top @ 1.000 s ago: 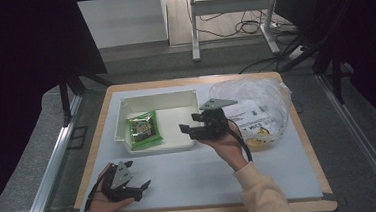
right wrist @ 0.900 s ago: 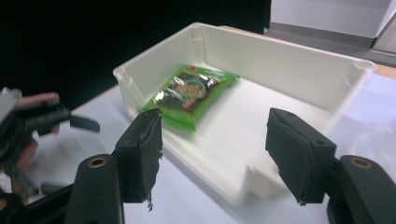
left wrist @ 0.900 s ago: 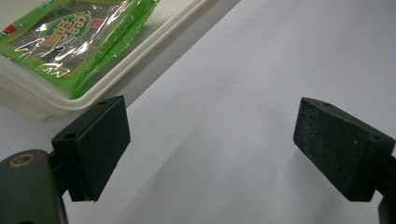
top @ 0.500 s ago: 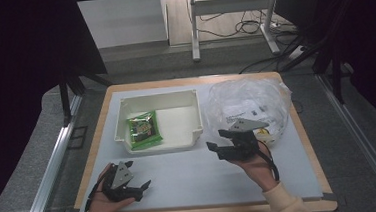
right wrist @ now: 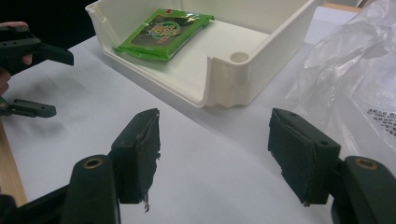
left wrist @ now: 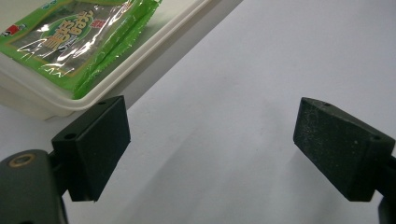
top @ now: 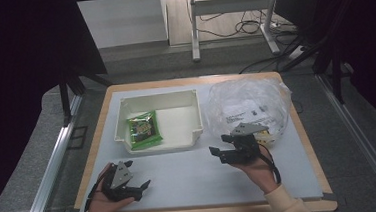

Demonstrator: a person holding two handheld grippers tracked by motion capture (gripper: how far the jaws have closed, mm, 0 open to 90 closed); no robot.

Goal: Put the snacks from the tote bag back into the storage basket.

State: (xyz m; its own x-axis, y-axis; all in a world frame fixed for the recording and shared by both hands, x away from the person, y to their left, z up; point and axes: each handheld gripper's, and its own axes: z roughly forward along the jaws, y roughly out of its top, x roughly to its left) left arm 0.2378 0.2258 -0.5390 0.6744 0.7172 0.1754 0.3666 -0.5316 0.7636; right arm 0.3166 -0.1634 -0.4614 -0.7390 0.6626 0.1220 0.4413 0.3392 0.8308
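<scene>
1. Work in hand, as judged: moving snack packets from the crinkled clear plastic bag (top: 248, 104) into the open-fronted white plastic bin (top: 195, 110).
2. Done so far: one flat green foil snack packet (top: 143, 129) lies inside the bin, toward its left side. More yellow-printed contents show through the bag at its near edge, so transfers appear to remain.
3. Right gripper (top: 220, 151): held above the white tabletop (top: 181, 181) just in front of the bag; jaws stand wide, nothing between them. In the right gripper view the bin's front corner lies ahead and the bag to the right.
4. Left gripper (top: 140, 187): at the near left of the table, well apart from the bag; jaws wide and empty.
5. Writing: the packet bears East Asian characters, not legible. The bag carries a block of small black print, too small to read.
</scene>
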